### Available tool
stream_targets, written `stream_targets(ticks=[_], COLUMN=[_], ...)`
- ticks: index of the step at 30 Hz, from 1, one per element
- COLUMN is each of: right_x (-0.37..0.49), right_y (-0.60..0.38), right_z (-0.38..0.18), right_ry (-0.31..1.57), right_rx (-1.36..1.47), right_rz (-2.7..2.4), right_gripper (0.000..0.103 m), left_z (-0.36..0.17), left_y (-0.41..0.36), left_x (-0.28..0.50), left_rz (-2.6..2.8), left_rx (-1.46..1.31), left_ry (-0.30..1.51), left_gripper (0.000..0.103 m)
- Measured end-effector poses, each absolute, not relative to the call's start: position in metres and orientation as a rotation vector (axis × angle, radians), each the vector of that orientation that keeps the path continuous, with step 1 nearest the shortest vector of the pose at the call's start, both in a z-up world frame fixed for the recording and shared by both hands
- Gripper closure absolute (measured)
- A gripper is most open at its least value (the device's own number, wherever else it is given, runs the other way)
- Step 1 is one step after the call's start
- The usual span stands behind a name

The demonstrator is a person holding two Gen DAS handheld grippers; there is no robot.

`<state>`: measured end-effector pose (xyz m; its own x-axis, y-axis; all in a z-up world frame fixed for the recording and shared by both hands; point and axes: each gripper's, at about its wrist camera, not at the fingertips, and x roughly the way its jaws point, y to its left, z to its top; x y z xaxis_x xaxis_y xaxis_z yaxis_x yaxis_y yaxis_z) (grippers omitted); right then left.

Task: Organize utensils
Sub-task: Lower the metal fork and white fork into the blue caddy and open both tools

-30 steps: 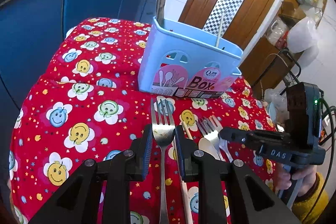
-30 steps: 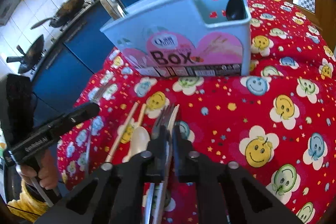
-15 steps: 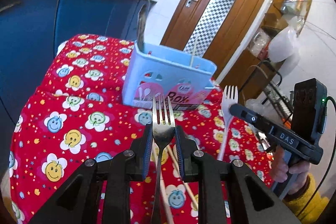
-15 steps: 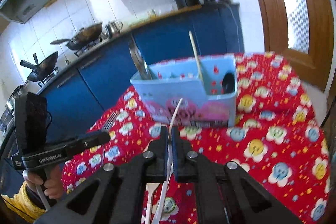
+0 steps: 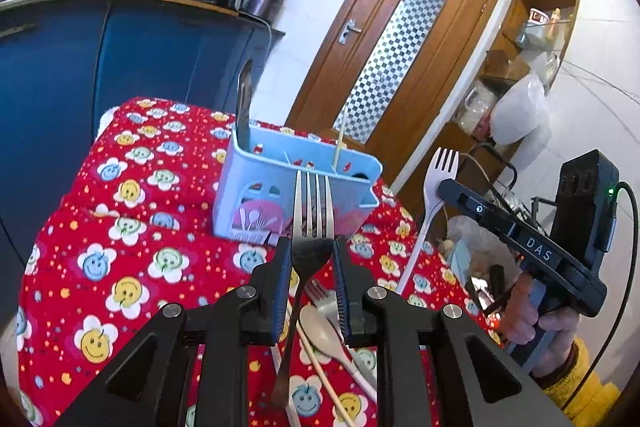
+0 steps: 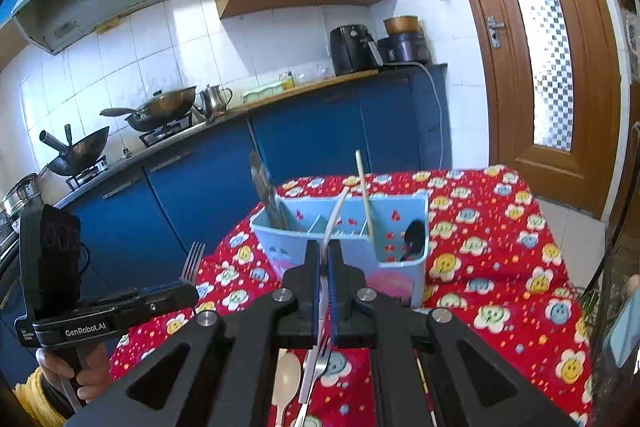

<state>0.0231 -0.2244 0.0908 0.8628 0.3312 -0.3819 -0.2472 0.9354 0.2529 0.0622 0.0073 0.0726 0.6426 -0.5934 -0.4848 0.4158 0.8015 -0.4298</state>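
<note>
My left gripper has a metal fork between its jaws, which are closing on its neck. The fork is clear of the table, tines up and handle hanging down. My right gripper is shut on a white plastic fork, seen edge-on here. In the left wrist view that white fork stands tines up. A light blue utensil box sits ahead on the red cloth, holding a metal utensil, a chopstick and a dark spoon.
On the smiley-print red tablecloth below the grippers lie a beige spoon, chopsticks and another fork. Blue kitchen cabinets stand behind the table and a wooden door is at the right.
Both grippers have risen from the table and tilted up. The metal fork and the white fork have come up off the cloth with them, and the box now sits lower in view.
</note>
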Motion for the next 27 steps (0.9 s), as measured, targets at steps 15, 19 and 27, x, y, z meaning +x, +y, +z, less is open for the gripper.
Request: stream_targets(ticks=[15,19,27], right_x=[0.047,0.06,0.094], right_y=[-0.236,-0.235,-0.243], right_z=[0.13,0.137,0.144], right_ry=[0.328,0.303,0.26], right_rx=[0.145,0.104,0.103], right_rz=[0.235,0.198,0.152], right_gripper=[0.098,0.098,0.098], left_z=[0.117,0.15,0.191], left_y=[-0.007,-0.009,-0.014], left_x=[0.092,0.105,0.147], left_rz=[-0.58,-0.559,-0.466], left_rx=[-0.274,-0.254,-0.216], left_ry=[0.58,0.511,0.404], left_gripper=[0.102,0.102,0.102])
